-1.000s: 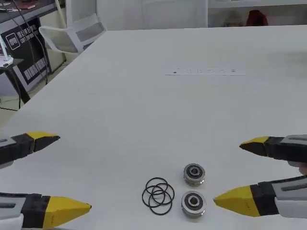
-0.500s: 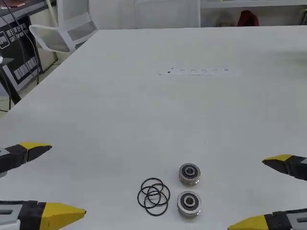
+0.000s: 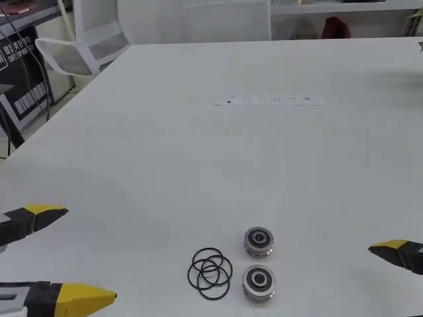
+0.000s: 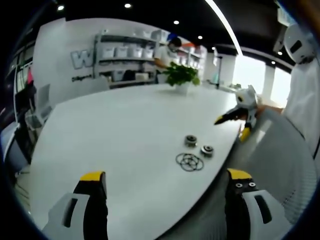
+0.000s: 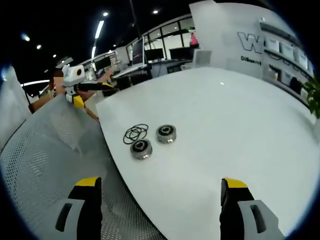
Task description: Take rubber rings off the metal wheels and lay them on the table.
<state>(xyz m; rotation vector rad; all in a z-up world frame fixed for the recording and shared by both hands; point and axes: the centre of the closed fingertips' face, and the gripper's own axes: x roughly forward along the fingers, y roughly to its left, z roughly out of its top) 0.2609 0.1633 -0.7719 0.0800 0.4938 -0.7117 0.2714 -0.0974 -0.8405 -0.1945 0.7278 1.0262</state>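
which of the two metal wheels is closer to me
The near wheel, lowest in the head view and level with the rubber rings. The far wheel sits just beyond it, further up the table.

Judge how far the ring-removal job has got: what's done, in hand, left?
Done: thin black rubber rings lie piled on the white table beside two round metal wheels. In hand: nothing; left gripper and right gripper both open. Left: cannot tell whether rings remain fitted.
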